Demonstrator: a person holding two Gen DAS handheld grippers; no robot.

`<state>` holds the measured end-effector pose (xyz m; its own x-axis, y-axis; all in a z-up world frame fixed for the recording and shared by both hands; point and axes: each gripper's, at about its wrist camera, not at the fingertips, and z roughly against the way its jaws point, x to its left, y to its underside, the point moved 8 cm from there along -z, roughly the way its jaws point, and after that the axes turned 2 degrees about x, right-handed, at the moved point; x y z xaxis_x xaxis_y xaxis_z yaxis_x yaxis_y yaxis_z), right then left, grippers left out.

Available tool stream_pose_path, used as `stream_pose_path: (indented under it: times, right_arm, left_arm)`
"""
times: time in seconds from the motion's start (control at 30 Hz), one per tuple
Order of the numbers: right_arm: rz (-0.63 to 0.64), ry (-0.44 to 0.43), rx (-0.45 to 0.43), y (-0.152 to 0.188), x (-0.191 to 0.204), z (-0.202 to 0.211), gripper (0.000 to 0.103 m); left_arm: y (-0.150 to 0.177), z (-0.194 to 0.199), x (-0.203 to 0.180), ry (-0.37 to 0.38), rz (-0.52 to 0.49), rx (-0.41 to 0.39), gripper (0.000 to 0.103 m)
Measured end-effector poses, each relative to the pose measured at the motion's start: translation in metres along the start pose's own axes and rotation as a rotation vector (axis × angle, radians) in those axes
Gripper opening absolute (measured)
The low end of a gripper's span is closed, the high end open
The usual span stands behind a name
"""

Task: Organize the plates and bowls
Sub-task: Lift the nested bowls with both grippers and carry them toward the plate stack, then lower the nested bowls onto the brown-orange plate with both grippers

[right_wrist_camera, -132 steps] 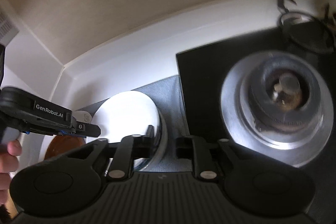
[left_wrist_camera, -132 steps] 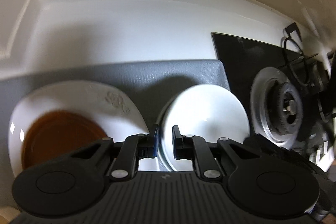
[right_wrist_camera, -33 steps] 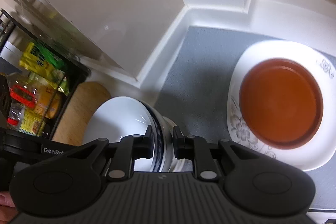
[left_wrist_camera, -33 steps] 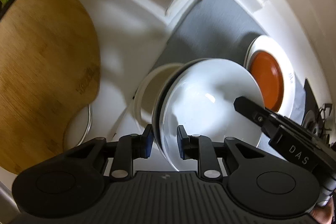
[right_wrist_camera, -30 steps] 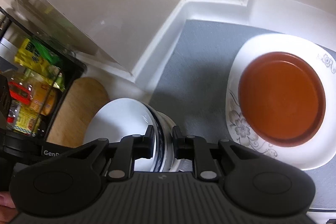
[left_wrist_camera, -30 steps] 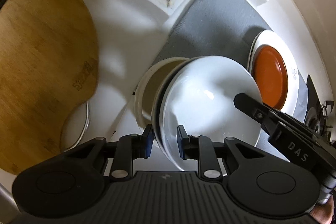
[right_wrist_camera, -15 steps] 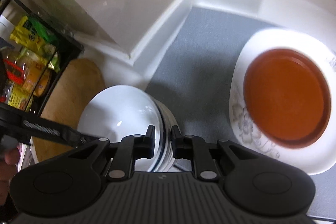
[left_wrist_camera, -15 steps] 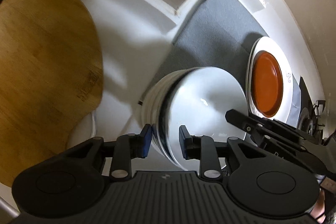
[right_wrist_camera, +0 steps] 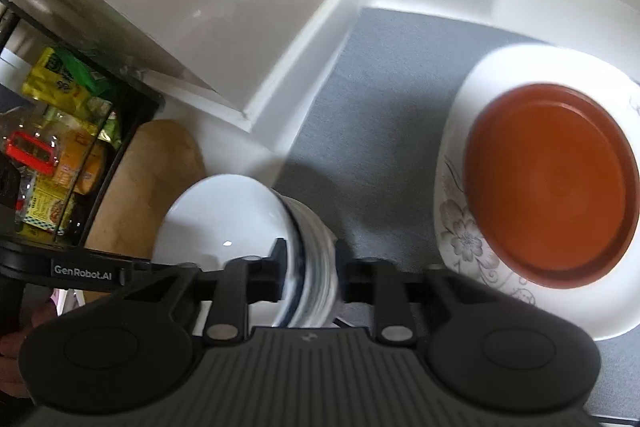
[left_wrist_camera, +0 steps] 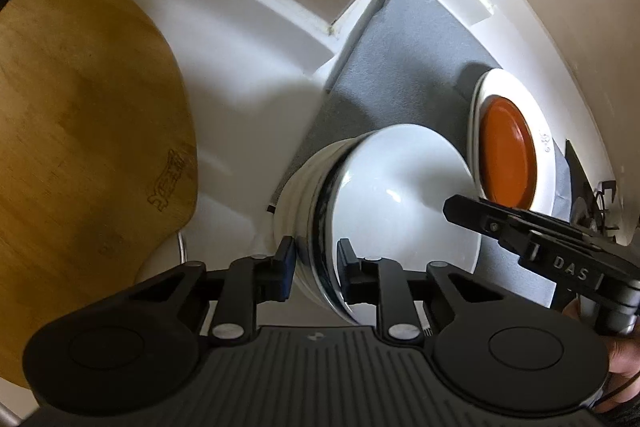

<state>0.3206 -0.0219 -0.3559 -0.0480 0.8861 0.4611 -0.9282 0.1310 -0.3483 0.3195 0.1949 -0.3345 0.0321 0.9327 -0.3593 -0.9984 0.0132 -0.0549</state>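
Countertop (left_wrist_camera: 240, 75) in white across the far left of the left wrist view, run off the frame on most sides. Wooden cutting board (left_wrist_camera: 88, 147) at the left, cut off by the picture edge and by the gripper body. Grey mat (left_wrist_camera: 400, 59) in the far right corner against the wall, seen also from the right wrist (right_wrist_camera: 380, 87). Large white floral plate (right_wrist_camera: 460, 227) on the right part of that mat, with an orange plate (right_wrist_camera: 548, 183) resting inside it; both smeared by blur and partly clipped at the right. Stack of white bowls (left_wrist_camera: 400, 195) at the near left edge of the mat, just beside the floral plate and apart from the cutting board; number of bowls not countable, base hidden, dark band showing under the top rim. Black rack of bright packets (right_wrist_camera: 60, 155) at the far left, labels unreadable. Left gripper (left_wrist_camera: 316, 259) astride the near rim of the stack, one pad outside, one inside, both close against the rims; whether pressing or freed, cannot tell. Right gripper (right_wrist_camera: 312, 267) astride the opposite rim, jaws spread wide around the blurred rims, not clamped. Dark stove parts (left_wrist_camera: 600, 195) at the far right, too small to make out.
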Motion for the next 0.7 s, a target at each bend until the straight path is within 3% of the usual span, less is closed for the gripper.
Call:
stream_pose_path:
  times: [0.1, 0.2, 0.27, 0.3, 0.33, 0.4, 0.63, 0.67, 0.7]
  right_arm:
    - [0.013, -0.007, 0.0, 0.001, -0.001, -0.001, 0.019]
    - [-0.015, -0.023, 0.022, 0.001, -0.007, -0.001, 0.036]
    - [-0.064, -0.063, 0.022, 0.002, -0.015, -0.001, 0.048]
    - [-0.087, -0.073, 0.024, 0.003, -0.02, -0.003, 0.058]
    - [-0.111, -0.08, 0.028, 0.003, -0.025, -0.005, 0.063]
    - [-0.16, -0.106, 0.046, 0.006, -0.035, -0.011, 0.068]
    - [-0.232, -0.218, 0.097, 0.013, -0.037, -0.034, 0.081]
    - [-0.254, -0.228, 0.114, 0.016, -0.036, -0.038, 0.081]
    - [-0.263, -0.232, 0.123, 0.019, -0.035, -0.041, 0.08]
  left_arm:
    - [0.0, 0.0, -0.002, -0.014, -0.014, 0.003, 0.024]
    - [-0.001, -0.001, -0.003, -0.005, -0.023, 0.012, 0.031]
    - [-0.002, -0.004, -0.005, 0.046, -0.011, 0.022, 0.051]
    - [-0.003, -0.006, -0.002, 0.034, 0.004, 0.028, 0.073]
    - [-0.004, -0.009, 0.003, -0.012, 0.02, 0.026, 0.082]
    - [-0.006, -0.014, 0.012, -0.08, 0.039, 0.021, 0.082]
    - [-0.004, -0.056, 0.01, 0.071, 0.118, 0.127, 0.085]
    - [-0.003, -0.056, 0.008, 0.069, 0.114, 0.113, 0.083]
    - [-0.005, -0.054, 0.004, 0.075, 0.106, 0.099, 0.075]
